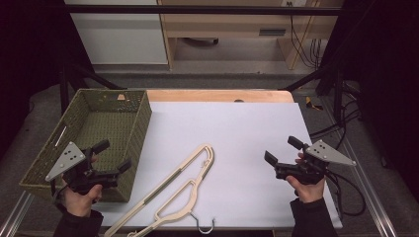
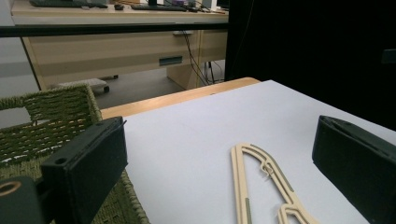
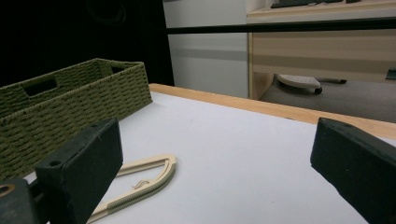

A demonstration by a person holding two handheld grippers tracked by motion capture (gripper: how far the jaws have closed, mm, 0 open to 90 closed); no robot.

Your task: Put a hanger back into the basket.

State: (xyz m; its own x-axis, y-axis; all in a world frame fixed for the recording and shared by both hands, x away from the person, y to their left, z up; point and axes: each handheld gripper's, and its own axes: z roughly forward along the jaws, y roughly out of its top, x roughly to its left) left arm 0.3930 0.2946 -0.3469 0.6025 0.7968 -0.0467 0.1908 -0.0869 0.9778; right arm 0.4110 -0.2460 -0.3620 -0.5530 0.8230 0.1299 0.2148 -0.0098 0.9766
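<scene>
White tabletop [image 1: 237, 128]: hanger [image 1: 173, 190] lies between both spread, seemingly empty hand-held grippers.

**Open sheet beside the hanger**

Right of the hanger [image 1: 170, 190] the white bench [image 1: 247, 133] lies bare up to its far edge. Left of the hanger, the woven basket [image 1: 138, 128] walls off that side; its interior stands free from above.
</scene>
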